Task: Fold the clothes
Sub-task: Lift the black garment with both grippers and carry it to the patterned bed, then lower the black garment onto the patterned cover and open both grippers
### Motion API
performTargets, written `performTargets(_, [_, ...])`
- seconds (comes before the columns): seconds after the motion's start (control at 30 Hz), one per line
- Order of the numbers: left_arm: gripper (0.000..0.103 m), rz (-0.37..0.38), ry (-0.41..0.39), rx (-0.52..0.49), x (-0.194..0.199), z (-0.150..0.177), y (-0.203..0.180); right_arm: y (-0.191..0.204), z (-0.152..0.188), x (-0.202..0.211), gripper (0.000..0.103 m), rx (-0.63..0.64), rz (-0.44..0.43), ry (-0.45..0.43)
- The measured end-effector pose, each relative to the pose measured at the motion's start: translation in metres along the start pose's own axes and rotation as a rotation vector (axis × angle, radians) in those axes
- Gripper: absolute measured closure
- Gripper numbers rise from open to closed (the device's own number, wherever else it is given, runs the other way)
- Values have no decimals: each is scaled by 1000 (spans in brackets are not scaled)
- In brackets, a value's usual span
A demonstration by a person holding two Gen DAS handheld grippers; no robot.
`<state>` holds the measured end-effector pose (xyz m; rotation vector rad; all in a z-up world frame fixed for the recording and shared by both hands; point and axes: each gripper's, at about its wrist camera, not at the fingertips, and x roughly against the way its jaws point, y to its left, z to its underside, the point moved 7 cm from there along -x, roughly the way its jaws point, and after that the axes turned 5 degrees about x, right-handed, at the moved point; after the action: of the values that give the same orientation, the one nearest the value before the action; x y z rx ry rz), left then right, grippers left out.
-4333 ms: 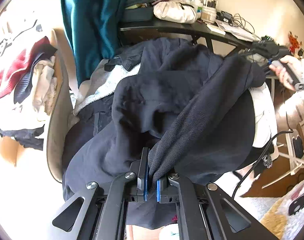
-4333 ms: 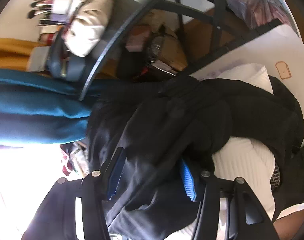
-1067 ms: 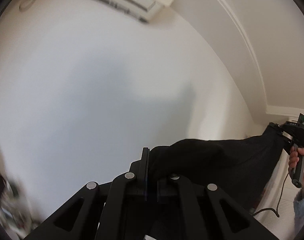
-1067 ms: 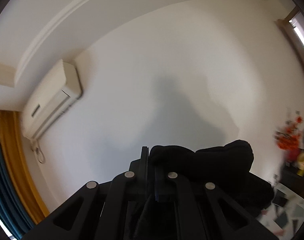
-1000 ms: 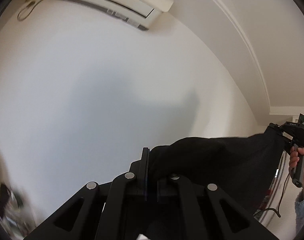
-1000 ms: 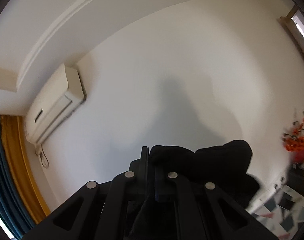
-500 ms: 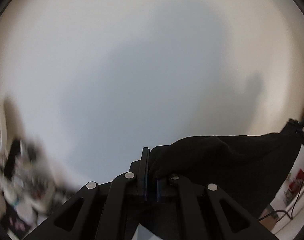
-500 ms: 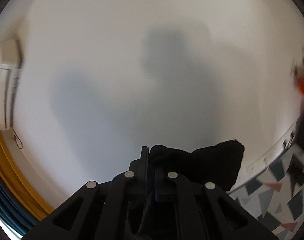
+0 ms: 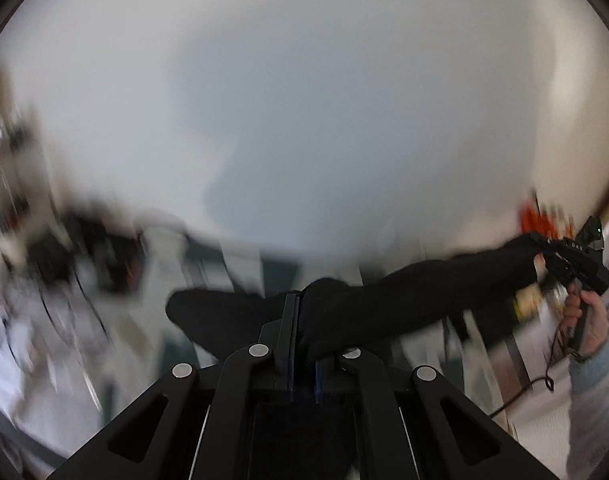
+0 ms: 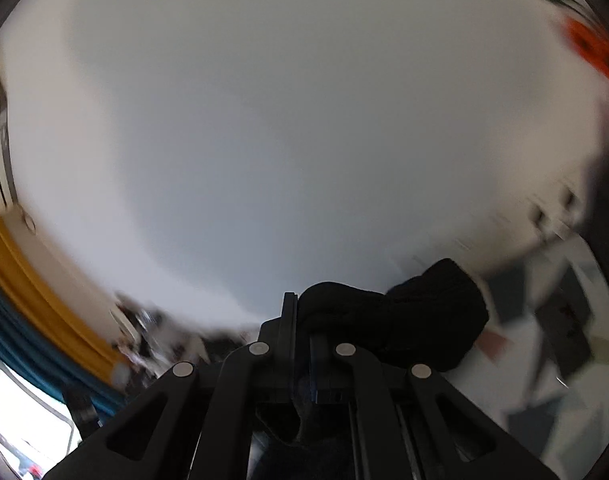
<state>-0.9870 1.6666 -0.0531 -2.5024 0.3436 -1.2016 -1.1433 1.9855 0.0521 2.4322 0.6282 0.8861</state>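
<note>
While blur hides the room, two tongs, left tongs (image 9: 302, 320) and right tongs (image 10: 302, 320), each clench one black garment (image 9: 404, 300).

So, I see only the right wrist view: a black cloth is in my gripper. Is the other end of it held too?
Observer: Yes. In the left wrist view the left gripper is shut on the black garment.
Operator: Does the cloth hang loose between the two grippers?
Observer: No, it runs as a stretched band from the left gripper to the right gripper.
Operator: Can you see the hand on my side?
Observer: Yes, a hand with a light sleeve grips the handle, and a thin black cable hangs below it.
</note>
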Motion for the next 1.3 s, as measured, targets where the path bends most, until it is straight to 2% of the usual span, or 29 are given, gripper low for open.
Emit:
performTargets(0.07, [98,13,161,-13,-29,45,-2,-41,60,27,99,-7,67,31])
performTargets(0.17, [98,32,409,-33,-56,120,-24,-109,147,49,99,-143,156,112])
performTargets(0.23, [98,71,546,-13,-68,154,-37,-154,199,55,99,-236,239,179])
performTargets(0.3, [96,97,636,-58,-65,171,-60,-193,249,54,99,-292,344,252])
performTargets(0.33, [95,97,662,-76,-65,177,-68,-203,251,58,99,-294,377,273])
performTargets(0.37, [95,92,682,-86,-65,181,-75,-217,271,59,99,-304,420,303])
performTargets(0.47, [94,82,742,-64,-74,187,-73,-239,292,63,97,-382,429,331])
performTargets(0.5, [91,74,753,-57,-74,188,-70,-238,289,63,92,-399,425,344])
performTargets(0.53, [89,68,754,-55,-71,187,-68,-237,287,63,90,-415,421,358])
performTargets(0.57, [84,67,742,-54,-68,183,-65,-235,284,63,82,-431,416,371])
performTargets(0.6, [81,69,719,-51,-61,178,-62,-227,278,63,58,-423,401,374])
performTargets(0.63, [80,74,689,-43,-50,171,-60,-219,272,63,43,-415,385,376])
performTargets(0.67, [77,81,658,-32,-37,164,-58,-214,267,58,19,-403,364,365])
performTargets(0.7, [72,86,628,-21,-29,157,-51,-204,259,57,11,-387,350,352])
performTargets(0.83, [56,61,436,57,22,129,-11,-173,232,58,9,-356,307,355])
performTargets(0.9, [46,5,357,127,37,124,21,-174,224,46,1,-403,307,383])
performTargets(0.97, [46,-89,319,180,46,130,60,-176,223,45,0,-504,299,392])
performTargets(1.03, [46,-178,324,193,44,149,95,-181,227,43,0,-628,282,401])
performTargets(1.1, [46,-219,368,204,34,176,120,-194,226,35,0,-696,323,403])
performTargets(1.2, [46,-207,427,198,13,210,140,-180,219,35,0,-650,422,373])
performTargets(1.3, [46,-191,453,178,-8,232,155,-144,209,24,0,-559,394,372])
